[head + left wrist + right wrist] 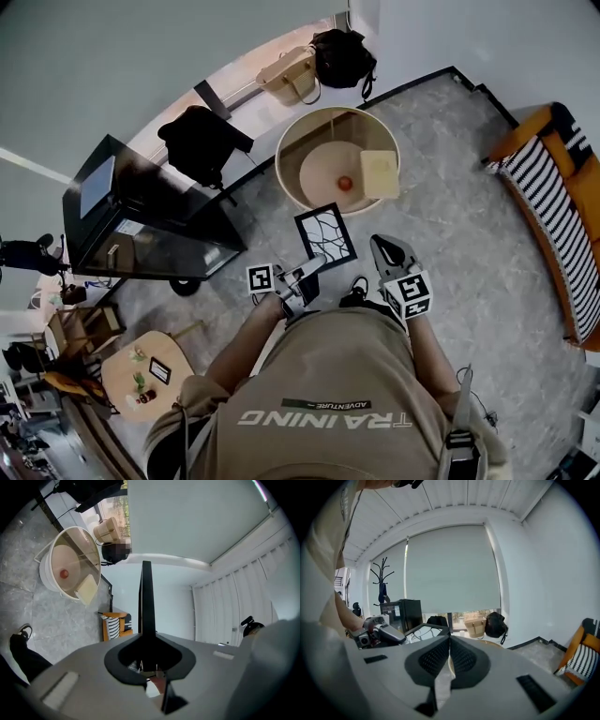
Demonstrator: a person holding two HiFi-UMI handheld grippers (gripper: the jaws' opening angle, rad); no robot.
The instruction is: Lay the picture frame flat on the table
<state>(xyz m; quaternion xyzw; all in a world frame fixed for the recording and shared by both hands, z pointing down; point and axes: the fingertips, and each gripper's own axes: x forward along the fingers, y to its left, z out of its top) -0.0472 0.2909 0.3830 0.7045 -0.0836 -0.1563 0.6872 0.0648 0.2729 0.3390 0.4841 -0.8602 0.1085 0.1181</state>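
The left gripper (309,270) holds the black picture frame with a white branch drawing (325,234) in the air, just short of the table.

The left gripper's jaws are nearly shut and pinch the frame's near edge. In the left gripper view the frame (146,602) shows as a thin black strip running straight out from them. Its long side points away from the person, toward the round pale wooden table with a raised rim (279,164), which is just past its far end. The right gripper (382,247) is beside it on the right, with its jaws pressed together and nothing in them. On the table's right part lie a small red ball (345,183) and a pale yellow square block (380,173). They could get in the way, and the left part looks free. A black cabinet (141,216) stands far left.
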